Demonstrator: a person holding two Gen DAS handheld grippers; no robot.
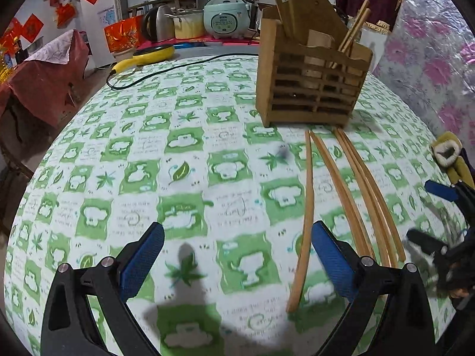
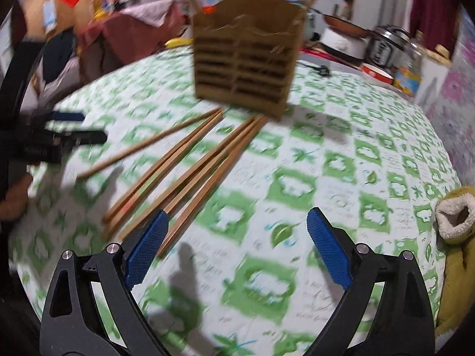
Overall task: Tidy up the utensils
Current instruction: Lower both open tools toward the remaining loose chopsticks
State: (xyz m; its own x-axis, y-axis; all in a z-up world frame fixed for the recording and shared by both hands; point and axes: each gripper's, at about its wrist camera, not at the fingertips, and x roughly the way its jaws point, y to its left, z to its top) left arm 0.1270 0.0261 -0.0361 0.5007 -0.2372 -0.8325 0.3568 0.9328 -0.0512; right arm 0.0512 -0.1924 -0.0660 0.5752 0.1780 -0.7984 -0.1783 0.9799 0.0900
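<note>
Your left claw and right claw both gaped empty; the loose chopsticks at lower right lay bunched, so you risked pinching several.

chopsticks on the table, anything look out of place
Yes: several loose chopsticks lie fanned on the tablecloth in front of the wooden holder, while others stand inside it. One stray lies apart, angled away.

A slatted wooden utensil holder stood upright at the far side of the table, with several chopsticks upright inside. Loose long brown wooden chopsticks lay flat just near of it, roughly parallel, far tips almost touching its base. One single chopstick lay leftmost, slightly apart.
</note>
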